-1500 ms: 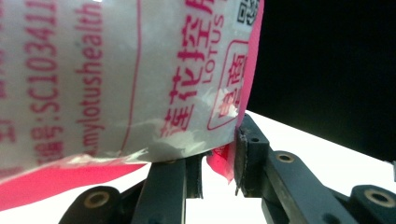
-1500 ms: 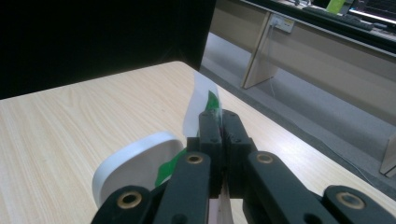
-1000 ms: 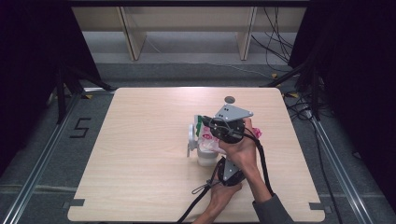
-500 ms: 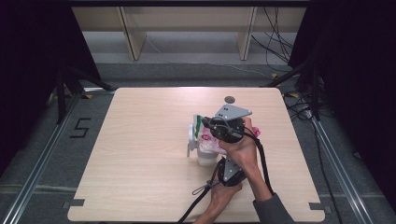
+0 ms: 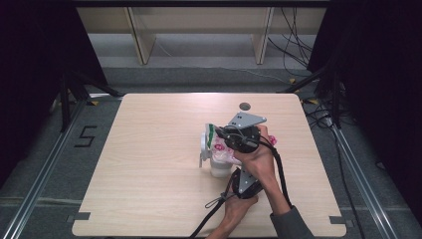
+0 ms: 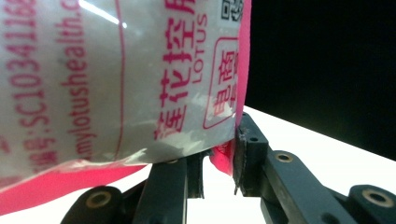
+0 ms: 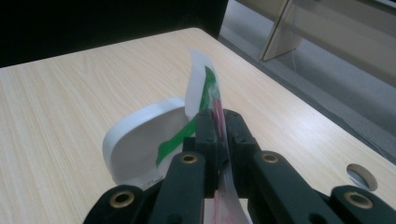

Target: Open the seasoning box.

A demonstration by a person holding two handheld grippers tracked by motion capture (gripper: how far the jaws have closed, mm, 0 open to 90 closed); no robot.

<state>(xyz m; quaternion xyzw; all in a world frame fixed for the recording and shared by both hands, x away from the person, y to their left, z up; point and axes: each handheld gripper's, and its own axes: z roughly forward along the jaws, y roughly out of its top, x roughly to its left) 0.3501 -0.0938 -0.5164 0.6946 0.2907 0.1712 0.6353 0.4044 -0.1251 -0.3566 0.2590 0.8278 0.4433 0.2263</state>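
A clear plastic bag (image 5: 222, 145) with pink print, a pink edge and a green strip is held up over a white cup (image 5: 219, 168) near the table's middle. My right gripper (image 5: 219, 133), under its grey plate, is shut on the bag's upper edge (image 7: 211, 100); the film runs straight between its closed jaws (image 7: 219, 126). My left gripper (image 5: 234, 162) comes up from below and is shut on the bag's pink lower corner (image 6: 223, 157). The bag's printed face (image 6: 126, 79) spreads across the left gripper view. A white round rim (image 7: 140, 135) sits just beyond the right gripper's jaws.
The wooden table (image 5: 149, 184) has a round hole (image 5: 244, 106) near its far edge. Black cables (image 5: 214, 211) trail from the grippers toward the front edge. Wooden shelf legs (image 5: 139, 40) stand on the floor beyond the table.
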